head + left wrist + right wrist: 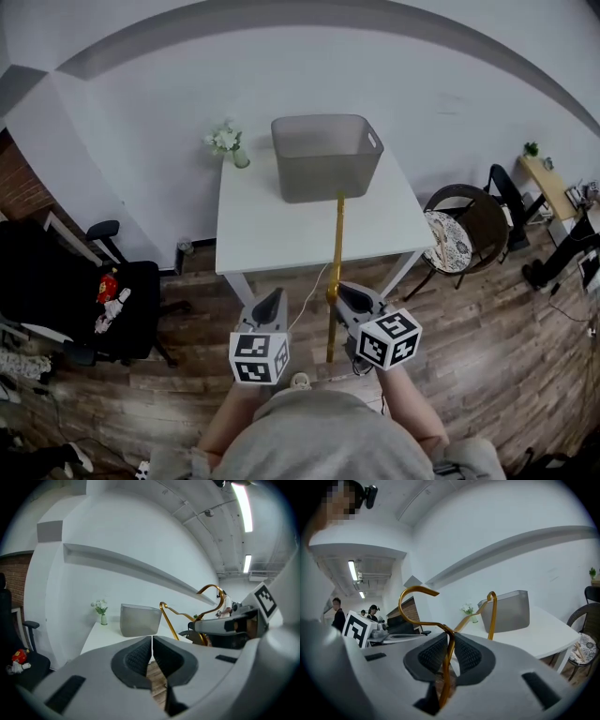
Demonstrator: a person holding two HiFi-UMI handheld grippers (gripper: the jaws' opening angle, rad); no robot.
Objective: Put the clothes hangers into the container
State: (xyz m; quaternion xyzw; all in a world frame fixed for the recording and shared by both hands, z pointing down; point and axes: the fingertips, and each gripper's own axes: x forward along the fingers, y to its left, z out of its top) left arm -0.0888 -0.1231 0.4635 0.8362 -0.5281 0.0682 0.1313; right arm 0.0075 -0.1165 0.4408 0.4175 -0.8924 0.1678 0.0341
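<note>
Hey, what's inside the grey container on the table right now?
Nothing shows inside the grey container; the near wall covers part of its floor. The gold hanger is outside, clamped in the right gripper.

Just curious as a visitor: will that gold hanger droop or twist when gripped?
Probably stiff: the gold hanger holds its shape though the right gripper pinches one spot. It looks thin, so likely light. Its glossy finish might let it pivot in the grip.

One hanger (pixel 337 246), one container (pixel 326 157), one table (pixel 262 225), one flower vase (pixel 240 157)
</note>
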